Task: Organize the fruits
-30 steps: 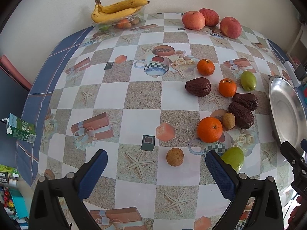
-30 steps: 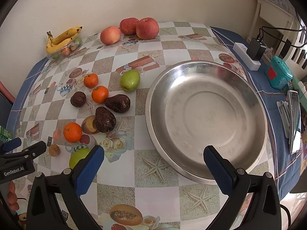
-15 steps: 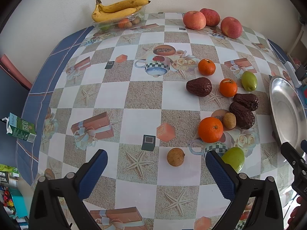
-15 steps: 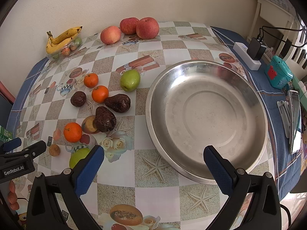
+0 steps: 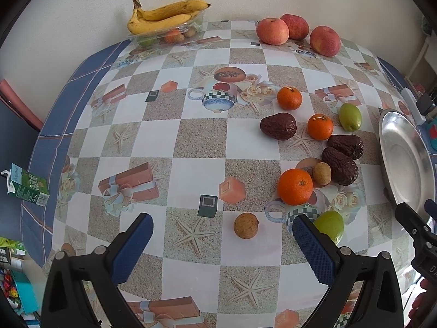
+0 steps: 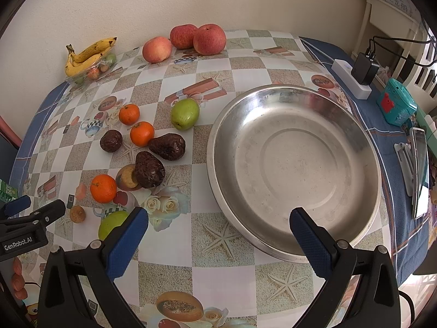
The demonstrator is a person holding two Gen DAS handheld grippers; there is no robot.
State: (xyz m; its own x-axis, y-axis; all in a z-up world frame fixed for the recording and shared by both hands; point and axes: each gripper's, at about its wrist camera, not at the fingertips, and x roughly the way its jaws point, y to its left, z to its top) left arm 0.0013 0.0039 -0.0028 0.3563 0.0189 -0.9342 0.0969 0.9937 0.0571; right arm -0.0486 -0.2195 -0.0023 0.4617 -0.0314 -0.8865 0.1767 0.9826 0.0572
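While both grippers hang above the table (image 6: 245,281) with jaws spread and nothing held, fruit sits loose on the cloth. Left gripper (image 5: 222,242) is over a small brown fruit (image 5: 245,225); a green fruit (image 5: 331,225) lies just beside its right finger. Right gripper (image 6: 218,229) is at the near rim of the steel bowl (image 6: 360,147). Oranges (image 6: 142,133), dark wrinkled fruits (image 6: 149,169) cluster left of bowl. Apples (image 6: 209,39) and bananas (image 6: 88,54) at the far edge.
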